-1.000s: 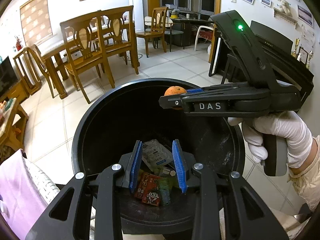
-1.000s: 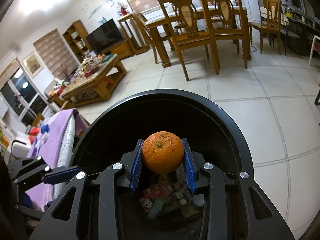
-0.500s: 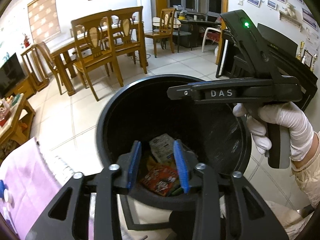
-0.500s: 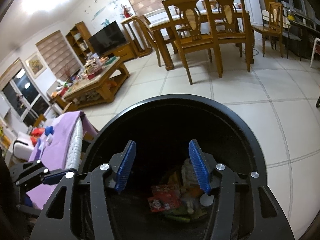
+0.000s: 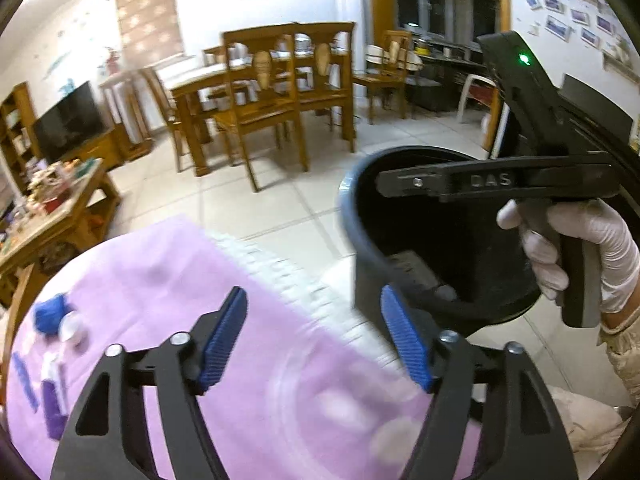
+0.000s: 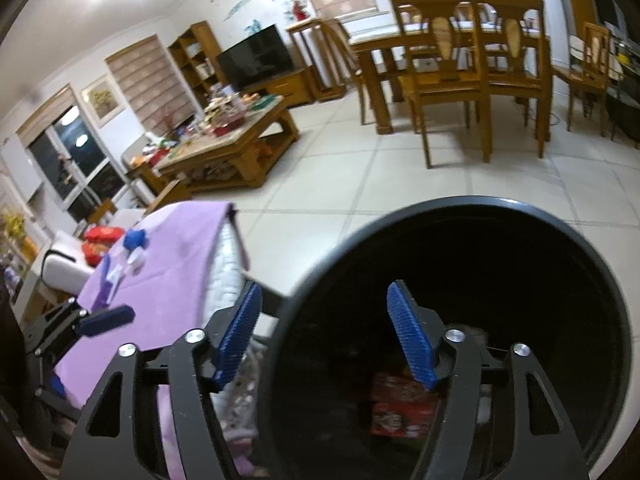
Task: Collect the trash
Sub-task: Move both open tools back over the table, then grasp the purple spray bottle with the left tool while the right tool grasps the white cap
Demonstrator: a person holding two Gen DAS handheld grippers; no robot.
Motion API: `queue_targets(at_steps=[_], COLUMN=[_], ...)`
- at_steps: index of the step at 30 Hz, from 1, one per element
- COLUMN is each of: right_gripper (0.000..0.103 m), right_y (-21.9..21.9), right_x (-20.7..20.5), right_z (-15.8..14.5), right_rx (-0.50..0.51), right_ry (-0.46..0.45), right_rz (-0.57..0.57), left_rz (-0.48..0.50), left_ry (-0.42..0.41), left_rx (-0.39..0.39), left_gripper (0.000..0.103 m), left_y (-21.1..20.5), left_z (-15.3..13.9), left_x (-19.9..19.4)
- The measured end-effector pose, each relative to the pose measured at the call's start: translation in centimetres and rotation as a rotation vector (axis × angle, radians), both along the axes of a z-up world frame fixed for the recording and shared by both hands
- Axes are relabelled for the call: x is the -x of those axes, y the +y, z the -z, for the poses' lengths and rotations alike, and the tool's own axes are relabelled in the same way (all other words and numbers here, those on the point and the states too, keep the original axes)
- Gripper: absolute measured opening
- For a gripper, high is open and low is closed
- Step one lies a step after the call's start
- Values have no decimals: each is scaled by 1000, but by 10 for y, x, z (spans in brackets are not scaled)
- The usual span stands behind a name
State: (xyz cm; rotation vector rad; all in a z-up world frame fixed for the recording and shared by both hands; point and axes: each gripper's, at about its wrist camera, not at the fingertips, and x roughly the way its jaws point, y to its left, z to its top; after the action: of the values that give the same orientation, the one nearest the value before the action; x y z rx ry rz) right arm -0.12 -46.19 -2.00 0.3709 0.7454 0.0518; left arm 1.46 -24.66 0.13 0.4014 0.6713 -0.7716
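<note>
Two handheld grippers work beside a black trash bin (image 6: 500,216) standing on a tiled living-room floor. The left gripper (image 5: 312,336) hangs over a lilac cloth (image 5: 168,272) just beside the bin, its blue-padded jaws opening with nothing between them. The right gripper (image 6: 324,332), held by a white-gloved hand (image 5: 592,248), hovers at the bin's near rim, one finger outside the wall and one over the mouth, jaws opening and empty. Inside the bin lies a red snack wrapper (image 6: 400,404) among other dim scraps. Small blue and white scraps (image 5: 56,320) rest on the cloth, well apart from the bin.
</note>
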Motion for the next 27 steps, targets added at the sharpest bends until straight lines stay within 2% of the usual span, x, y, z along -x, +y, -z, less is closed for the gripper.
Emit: queue_targets(at_steps=[4, 5, 6, 8, 13, 18, 22, 27], right_gripper=[80, 84, 92, 98, 98, 98, 98, 97], right_y=[33, 45, 52, 74, 121, 167, 196, 240], right_x=[-16, -21, -23, -30, -43, -62, -78, -98], right_z=[-6, -8, -9, -11, -17, -21, -20, -17], right_rx=[14, 19, 20, 20, 80, 97, 114, 147], right_ry=[-5, -6, -5, -16, -23, -9, -6, -3], right_rz=[-58, -84, -98, -143, -231, -299, -344, -406], left_rz=[-97, -117, -147, -193, -323, -439, -483, -499], left_ry=[-35, -41, -48, -52, -48, -22, 10, 56], left_rx=[17, 19, 20, 15, 3, -4, -11, -10], left_gripper=[91, 95, 96, 97, 98, 98, 97, 97], left_y=[40, 48, 61, 78, 126, 171, 200, 214], left_z=[-3, -4, -4, -3, -1, 2, 11, 19], left_x=[-9, -12, -15, -23, -45, -64, -77, -90])
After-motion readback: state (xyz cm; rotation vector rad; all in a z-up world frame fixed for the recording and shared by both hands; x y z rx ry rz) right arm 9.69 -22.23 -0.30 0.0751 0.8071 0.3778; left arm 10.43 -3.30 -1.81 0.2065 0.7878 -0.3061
